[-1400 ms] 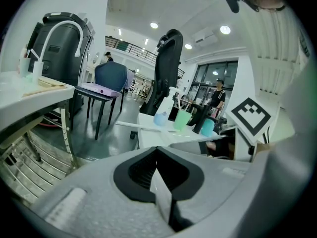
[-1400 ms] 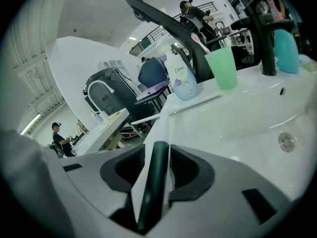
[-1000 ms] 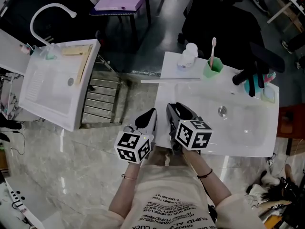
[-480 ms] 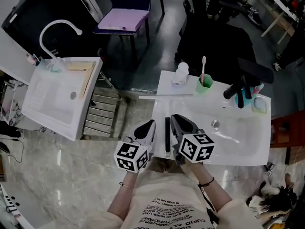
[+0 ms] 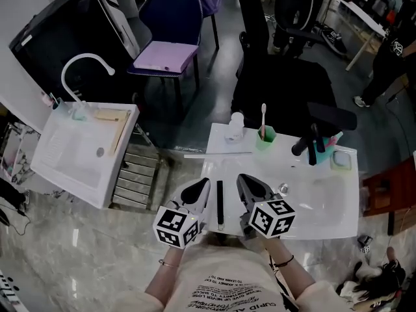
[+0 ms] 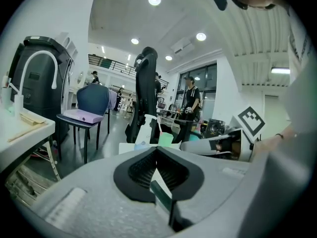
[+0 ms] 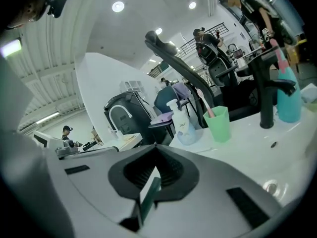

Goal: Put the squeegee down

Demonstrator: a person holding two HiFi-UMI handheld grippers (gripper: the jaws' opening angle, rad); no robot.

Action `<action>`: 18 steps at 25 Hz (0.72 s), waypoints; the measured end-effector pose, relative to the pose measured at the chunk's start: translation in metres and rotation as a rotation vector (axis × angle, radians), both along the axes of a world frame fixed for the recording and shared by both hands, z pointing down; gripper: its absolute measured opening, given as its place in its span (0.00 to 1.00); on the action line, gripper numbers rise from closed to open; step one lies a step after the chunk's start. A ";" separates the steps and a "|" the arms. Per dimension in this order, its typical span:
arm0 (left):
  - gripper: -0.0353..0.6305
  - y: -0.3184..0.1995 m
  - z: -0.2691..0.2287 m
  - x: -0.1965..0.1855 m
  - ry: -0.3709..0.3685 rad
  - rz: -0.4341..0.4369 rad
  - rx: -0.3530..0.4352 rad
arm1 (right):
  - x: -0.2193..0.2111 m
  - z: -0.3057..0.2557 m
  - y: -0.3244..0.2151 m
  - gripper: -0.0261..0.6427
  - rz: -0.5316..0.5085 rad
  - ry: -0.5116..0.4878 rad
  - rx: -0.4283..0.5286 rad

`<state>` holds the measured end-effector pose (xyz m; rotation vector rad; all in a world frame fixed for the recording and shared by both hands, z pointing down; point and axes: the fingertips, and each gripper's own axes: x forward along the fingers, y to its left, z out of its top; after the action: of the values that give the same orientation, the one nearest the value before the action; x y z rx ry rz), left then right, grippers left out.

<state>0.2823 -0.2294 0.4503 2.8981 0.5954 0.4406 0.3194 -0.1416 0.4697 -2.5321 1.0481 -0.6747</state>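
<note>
A dark, narrow squeegee [image 5: 220, 205] lies lengthwise on the near left part of the white sink counter [image 5: 286, 163], free of both grippers. My left gripper [image 5: 203, 182] hovers just to its left, off the counter's edge, jaws together and empty [image 6: 156, 148]. My right gripper [image 5: 242, 178] hovers just to the squeegee's right, above the counter. Its jaws have just been closing and now meet with nothing between them [image 7: 155, 147].
At the counter's back stand a pump bottle [image 5: 235, 126], a green cup with a toothbrush [image 5: 264, 135], a black faucet [image 5: 305, 142] and a teal bottle [image 5: 320, 149]. A thin pale bar [image 5: 218, 153] lies across the counter. A second white sink [image 5: 78, 148] and a metal rack [image 5: 133, 177] are at left.
The right gripper's jaws went from wide open to closed. Both grippers drew back from the counter, and the squeegee now shows lying between them.
</note>
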 end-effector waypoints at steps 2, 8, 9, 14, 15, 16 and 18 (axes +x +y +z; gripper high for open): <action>0.09 0.001 -0.004 0.000 0.011 -0.002 0.004 | 0.003 -0.006 0.008 0.05 0.008 0.019 0.008; 0.09 -0.003 -0.016 -0.002 0.049 -0.022 0.006 | 0.008 -0.028 0.030 0.05 0.029 0.087 0.033; 0.09 -0.004 -0.019 -0.002 0.056 -0.026 0.007 | 0.008 -0.032 0.033 0.05 0.034 0.097 0.037; 0.09 -0.010 -0.031 -0.001 0.094 -0.045 0.028 | 0.013 -0.045 0.050 0.05 0.067 0.140 0.040; 0.09 -0.011 -0.033 -0.001 0.101 -0.049 0.029 | 0.013 -0.047 0.053 0.05 0.074 0.149 0.040; 0.09 -0.013 -0.036 0.000 0.109 -0.053 0.030 | 0.014 -0.049 0.056 0.05 0.081 0.159 0.039; 0.09 -0.016 -0.040 0.000 0.122 -0.062 0.034 | 0.015 -0.054 0.061 0.05 0.091 0.179 0.040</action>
<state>0.2826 -0.2449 0.4099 2.9826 0.5178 0.2693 0.3347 -0.0804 0.4155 -2.6253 0.9845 -0.4047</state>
